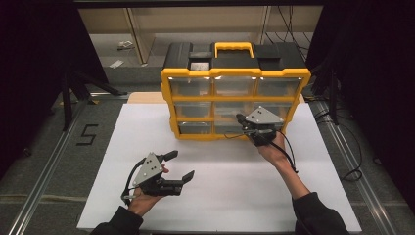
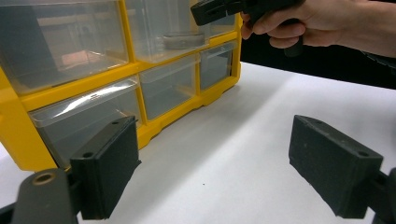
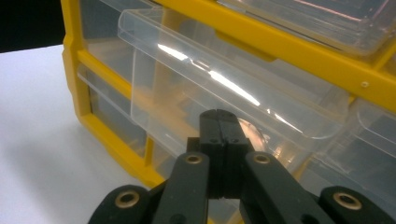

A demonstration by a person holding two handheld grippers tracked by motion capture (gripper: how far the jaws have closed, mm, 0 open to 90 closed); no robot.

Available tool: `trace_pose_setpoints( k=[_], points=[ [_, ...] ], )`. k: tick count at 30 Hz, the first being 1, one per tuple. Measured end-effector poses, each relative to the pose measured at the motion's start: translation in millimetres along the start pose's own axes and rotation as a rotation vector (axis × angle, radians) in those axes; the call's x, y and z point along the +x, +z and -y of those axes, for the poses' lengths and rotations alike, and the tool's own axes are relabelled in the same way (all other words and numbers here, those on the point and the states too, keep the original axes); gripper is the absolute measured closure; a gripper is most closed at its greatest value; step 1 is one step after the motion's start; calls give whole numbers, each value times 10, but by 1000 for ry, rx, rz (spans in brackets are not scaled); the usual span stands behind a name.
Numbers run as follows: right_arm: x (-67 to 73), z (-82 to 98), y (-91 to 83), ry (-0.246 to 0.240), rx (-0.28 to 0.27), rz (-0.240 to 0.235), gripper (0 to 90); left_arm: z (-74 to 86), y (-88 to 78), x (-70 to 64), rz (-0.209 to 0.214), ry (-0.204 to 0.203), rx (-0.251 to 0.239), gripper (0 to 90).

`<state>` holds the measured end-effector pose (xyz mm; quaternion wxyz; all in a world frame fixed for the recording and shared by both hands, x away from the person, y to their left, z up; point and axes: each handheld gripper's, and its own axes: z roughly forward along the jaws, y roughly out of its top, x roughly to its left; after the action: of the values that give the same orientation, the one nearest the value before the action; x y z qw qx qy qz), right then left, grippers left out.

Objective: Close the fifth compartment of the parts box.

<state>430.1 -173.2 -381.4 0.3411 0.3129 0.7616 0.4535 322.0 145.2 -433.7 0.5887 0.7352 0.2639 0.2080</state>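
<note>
Nearest me, my left gripper (image 1: 178, 165) hovers over the white table (image 1: 220, 191), jaws spread wide, holding nothing. Farther off stands the yellow drawer cabinet (image 1: 236, 105). My right gripper (image 3: 223, 140) has its jaws pressed together, tips against a clear middle-row drawer (image 3: 224, 88), gripping nothing I can see.

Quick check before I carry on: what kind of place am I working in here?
Probably a lab or workshop recording bench: a white table set on metal floor rails, a taped number marker, and a yellow drawer organizer as the workpiece.
</note>
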Motion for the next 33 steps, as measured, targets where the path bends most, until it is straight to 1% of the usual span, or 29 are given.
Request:
trace_pose_setpoints(
  k=[14, 19, 22, 30, 33],
  points=[
    [-49, 7, 28, 13, 4, 9, 900, 2, -2, 4, -4, 4, 3, 156],
    [-67, 9, 30, 18, 6, 12, 900, 2, -4, 2, -5, 0, 4, 156],
    [-91, 9, 29, 18, 4, 19, 900, 2, -4, 2, -4, 3, 3, 156],
    [-134, 24, 56, 25, 9, 30, 900, 3, -4, 5, -7, -6, 2, 156],
    [-155, 25, 60, 30, 9, 34, 900, 1, -11, 1, -6, 0, -2, 156]
  ],
)
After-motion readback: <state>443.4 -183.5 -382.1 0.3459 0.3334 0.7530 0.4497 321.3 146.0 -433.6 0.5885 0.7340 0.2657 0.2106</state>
